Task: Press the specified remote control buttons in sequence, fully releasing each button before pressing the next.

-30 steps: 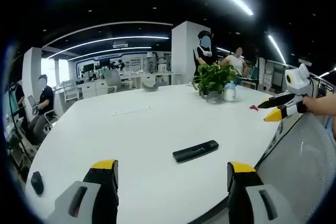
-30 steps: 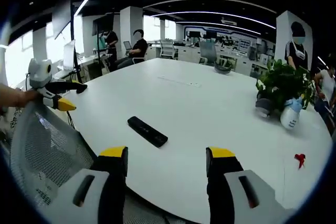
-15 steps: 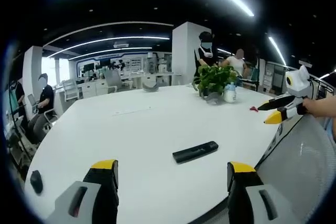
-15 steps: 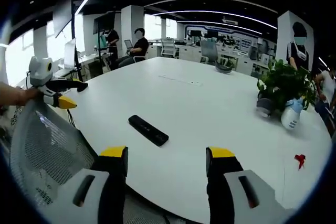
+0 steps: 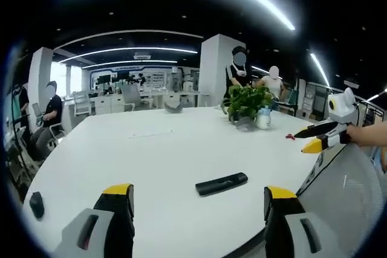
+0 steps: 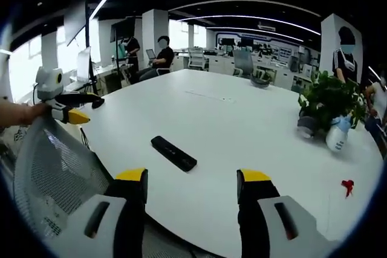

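While the remote lies flat on the white table, near its front edge, both grippers hover off it. Left gripper jaws spread wide, empty; right gripper same. Potted plant stands well beyond the remote.

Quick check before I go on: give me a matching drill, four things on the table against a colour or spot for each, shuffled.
Things:
1. remote control
2. potted plant
3. spray bottle
4. small red object

Descriptions:
A. green leaves
B. red, near the table's edge
C. black, lying flat ahead of the open jaws
D. white, beside the plant

Pairs: 1-C, 2-A, 3-D, 4-B
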